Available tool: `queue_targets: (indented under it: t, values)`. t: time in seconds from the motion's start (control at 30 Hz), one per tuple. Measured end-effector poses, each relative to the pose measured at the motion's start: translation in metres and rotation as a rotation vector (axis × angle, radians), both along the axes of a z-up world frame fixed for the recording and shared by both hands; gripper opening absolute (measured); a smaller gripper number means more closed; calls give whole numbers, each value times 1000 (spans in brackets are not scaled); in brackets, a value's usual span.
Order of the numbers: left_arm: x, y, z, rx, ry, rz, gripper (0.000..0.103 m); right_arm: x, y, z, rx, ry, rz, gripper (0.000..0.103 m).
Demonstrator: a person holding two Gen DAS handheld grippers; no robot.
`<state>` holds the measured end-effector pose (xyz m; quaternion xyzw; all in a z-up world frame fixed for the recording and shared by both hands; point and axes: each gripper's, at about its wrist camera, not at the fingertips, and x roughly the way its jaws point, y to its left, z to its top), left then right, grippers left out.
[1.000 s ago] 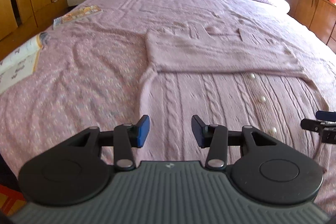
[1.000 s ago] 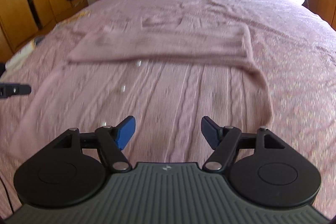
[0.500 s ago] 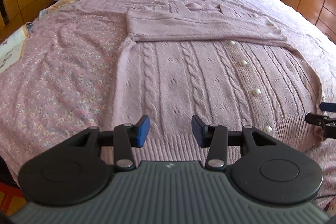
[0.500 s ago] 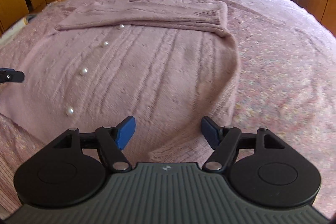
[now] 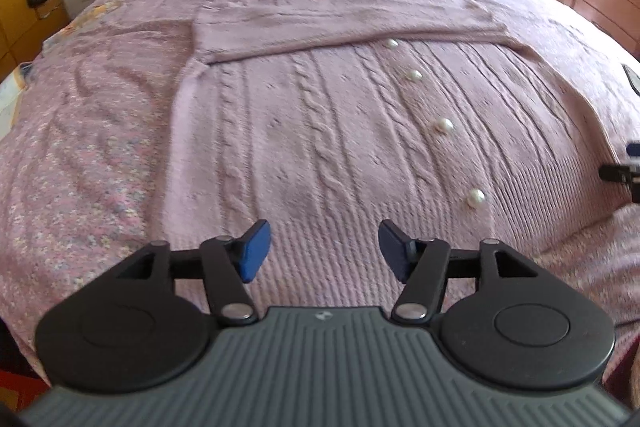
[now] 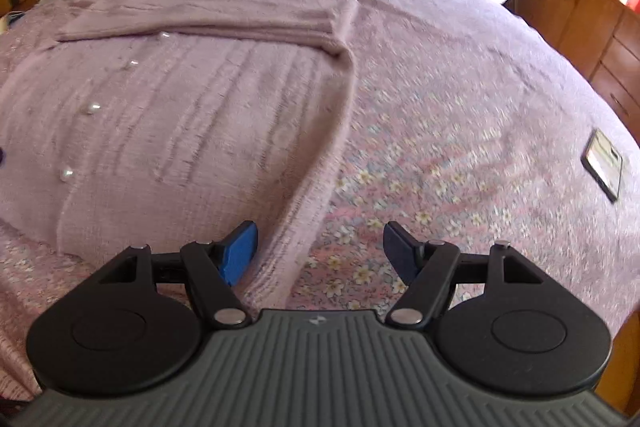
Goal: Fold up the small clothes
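- pale pink cable-knit cardigan (image 5: 320, 131) with pearl buttons lies flat on the floral bedspread (image 6: 460, 147).
- left gripper (image 5: 323, 254) jaws, just widened, hold nothing.
- right gripper (image 6: 319, 250) gapes wide over the cardigan's side edge, empty.

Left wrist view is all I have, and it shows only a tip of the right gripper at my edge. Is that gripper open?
Observer: Yes, the right gripper is open, with nothing pinched.
Operator: Where is it relative to the cardigan?
Observer: The side edge of the cardigan runs up between its jaws, nearer the left one. Floral bedspread fills the rest of the gap.
Operator: Anything else on that side?
Observer: A phone lies flat on the bedspread, apart from the cardigan.
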<state>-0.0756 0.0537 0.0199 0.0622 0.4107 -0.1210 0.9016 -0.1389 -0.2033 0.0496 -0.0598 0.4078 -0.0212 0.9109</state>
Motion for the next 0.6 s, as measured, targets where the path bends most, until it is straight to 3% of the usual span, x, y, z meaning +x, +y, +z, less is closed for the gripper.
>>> queue_targets:
  t: [0.1, 0.27, 0.47, 0.6]
  values:
    - [-5, -6, -3, 22, -8, -20, 69, -4, 15, 5, -24, -27, 56, 87]
    - [-12, -15, -8, 44, 7, -92, 69, -4, 45, -1, -55, -10, 172, 88]
    - [-13, -21, -11, 41, 13, -104, 69, -2, 88, -30, -179, 68, 370, 88]
    - [-12, -22, -11, 50, 4, -97, 69, -1, 112, -45, -278, 64, 455, 89]
